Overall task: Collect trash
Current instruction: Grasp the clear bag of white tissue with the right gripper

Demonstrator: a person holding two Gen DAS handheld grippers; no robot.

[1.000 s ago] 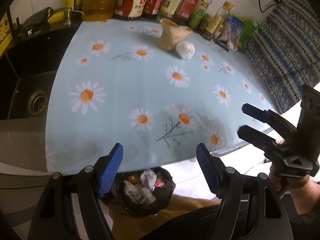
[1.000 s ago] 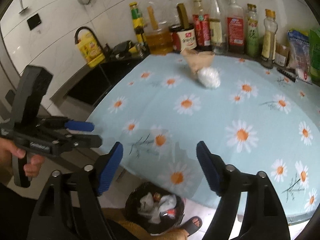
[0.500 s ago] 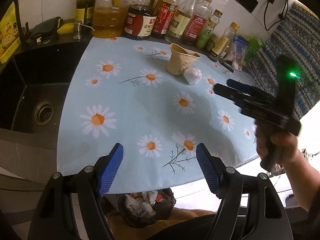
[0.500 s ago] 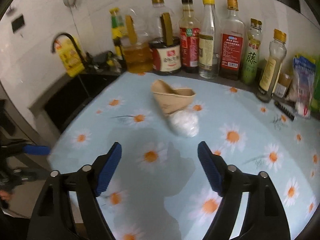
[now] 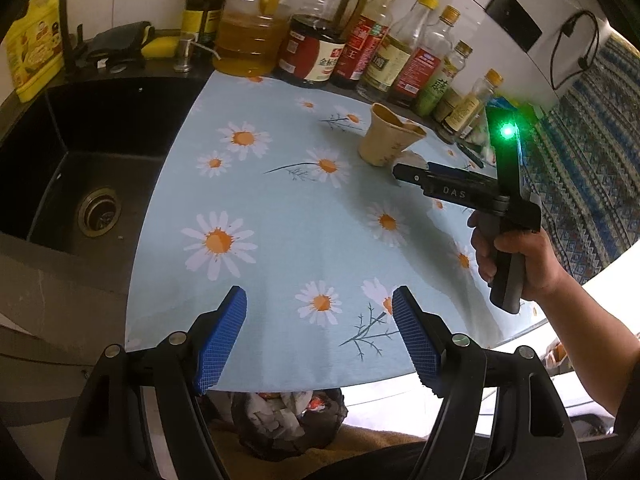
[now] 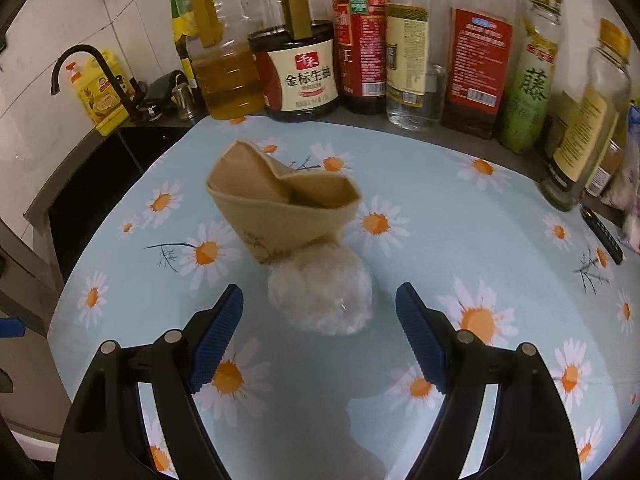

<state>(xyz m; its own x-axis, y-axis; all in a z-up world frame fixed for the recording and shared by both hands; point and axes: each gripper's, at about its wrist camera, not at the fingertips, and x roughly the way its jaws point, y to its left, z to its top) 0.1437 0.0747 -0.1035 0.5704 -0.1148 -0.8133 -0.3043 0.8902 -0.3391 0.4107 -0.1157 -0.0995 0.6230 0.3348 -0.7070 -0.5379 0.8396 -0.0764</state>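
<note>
A: The daisy-print tablecloth looks like smooth, faintly glossy plastic sheeting. At twelve o'clock from the crumpled white wad sits a crushed paper cup, matt tan paper.

B: The wad itself looks like soft tissue, fuzzy. Behind, the soy sauce jug is shiny plastic. At nine o'clock, the sink is matt black with a metal drain.

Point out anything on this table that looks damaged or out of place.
The paper cup is crushed, its rim folded in, and it leans. A crumpled white wad lies against its base. Both sit alone on the tablecloth, apart from the upright bottles behind.
</note>
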